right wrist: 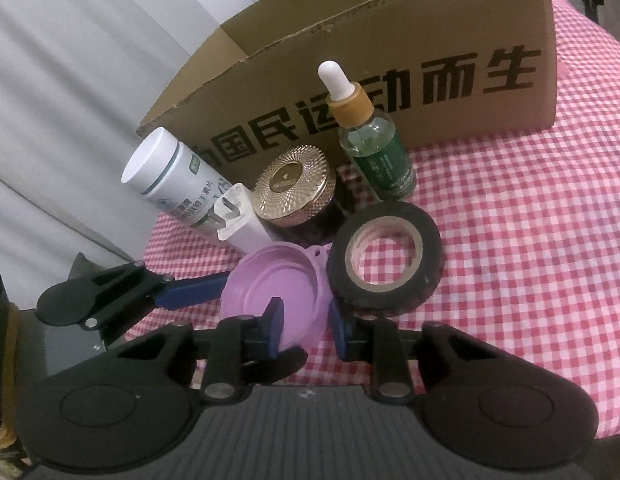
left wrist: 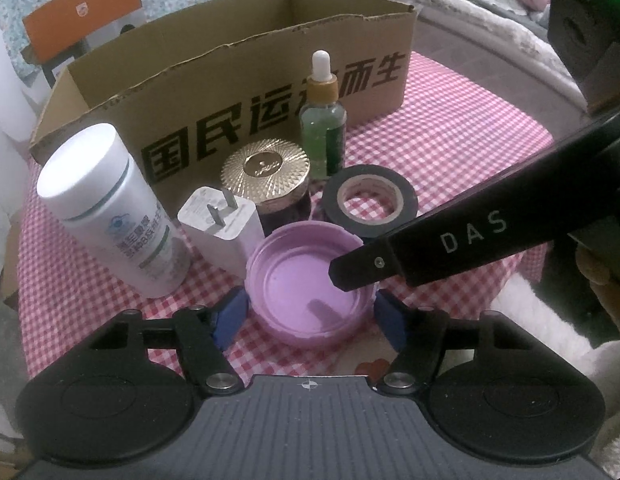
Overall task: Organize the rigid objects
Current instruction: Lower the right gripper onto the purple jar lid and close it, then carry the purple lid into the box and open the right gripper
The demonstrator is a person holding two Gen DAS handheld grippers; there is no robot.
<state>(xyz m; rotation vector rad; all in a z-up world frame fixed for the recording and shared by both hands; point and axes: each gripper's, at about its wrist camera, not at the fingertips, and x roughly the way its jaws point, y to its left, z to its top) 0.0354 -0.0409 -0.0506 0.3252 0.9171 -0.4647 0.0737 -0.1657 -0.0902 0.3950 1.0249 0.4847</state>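
Note:
A purple lid point(left wrist: 305, 292) point(right wrist: 269, 292) lies upside down on the checked cloth, nearest of the cluster. My left gripper point(left wrist: 310, 314) straddles it, with both blue pads point(left wrist: 231, 314) against the lid's outer sides. My right gripper point(right wrist: 305, 328) comes in from the right of the left wrist view. One of its fingers point(left wrist: 362, 268) is inside the lid and the other outside, pinching the rim wall. A black tape roll point(left wrist: 370, 200) point(right wrist: 386, 260) lies just right of the lid.
Behind the lid stand a white bottle point(left wrist: 109, 208), a white charger point(left wrist: 217, 224), a gold-capped jar point(left wrist: 265, 172) and a green dropper bottle point(left wrist: 324, 120). An open cardboard box point(left wrist: 229, 80) point(right wrist: 390, 40) sits behind them. Red-checked cloth point(right wrist: 530, 240) stretches to the right.

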